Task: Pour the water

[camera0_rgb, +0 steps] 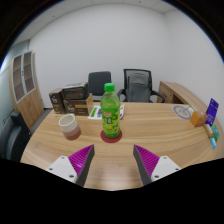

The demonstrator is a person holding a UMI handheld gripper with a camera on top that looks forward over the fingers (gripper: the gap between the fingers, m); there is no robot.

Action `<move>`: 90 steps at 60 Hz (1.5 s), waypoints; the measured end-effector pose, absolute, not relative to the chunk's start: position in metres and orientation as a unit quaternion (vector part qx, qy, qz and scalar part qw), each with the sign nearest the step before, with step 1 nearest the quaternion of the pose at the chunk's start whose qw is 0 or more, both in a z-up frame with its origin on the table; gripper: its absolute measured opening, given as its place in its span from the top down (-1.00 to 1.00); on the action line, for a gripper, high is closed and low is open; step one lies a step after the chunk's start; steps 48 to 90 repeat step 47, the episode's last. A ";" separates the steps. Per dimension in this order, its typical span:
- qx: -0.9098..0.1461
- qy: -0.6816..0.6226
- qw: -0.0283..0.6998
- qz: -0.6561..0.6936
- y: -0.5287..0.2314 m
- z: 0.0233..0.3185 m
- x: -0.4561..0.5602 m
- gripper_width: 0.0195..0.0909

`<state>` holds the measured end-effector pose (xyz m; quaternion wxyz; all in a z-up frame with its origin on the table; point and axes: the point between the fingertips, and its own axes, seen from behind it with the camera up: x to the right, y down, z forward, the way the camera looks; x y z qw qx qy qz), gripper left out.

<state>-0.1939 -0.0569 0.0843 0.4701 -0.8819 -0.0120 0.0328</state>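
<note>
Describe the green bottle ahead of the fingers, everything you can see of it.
The green bottle stands upright on the wooden table, just ahead of the gripper and roughly centred between its open fingers, which do not touch it. It looks like translucent green plastic with a green cap, apparently still on, and a label with yellow print around its middle. Its base rests on a small red coaster. A pale cup sits apart beside it. The liquid level cannot be made out.
</note>
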 end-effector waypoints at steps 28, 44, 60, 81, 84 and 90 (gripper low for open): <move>-0.867 0.045 0.497 -0.006 -0.148 0.205 -0.193 -0.71; -0.845 0.041 0.532 -0.017 -0.150 0.241 -0.197 -0.72; -0.843 0.040 0.536 -0.016 -0.149 0.244 -0.199 -0.71; -0.843 0.040 0.536 -0.016 -0.149 0.244 -0.199 -0.71; -0.843 0.040 0.536 -0.016 -0.149 0.244 -0.199 -0.71; -0.843 0.040 0.536 -0.016 -0.149 0.244 -0.199 -0.71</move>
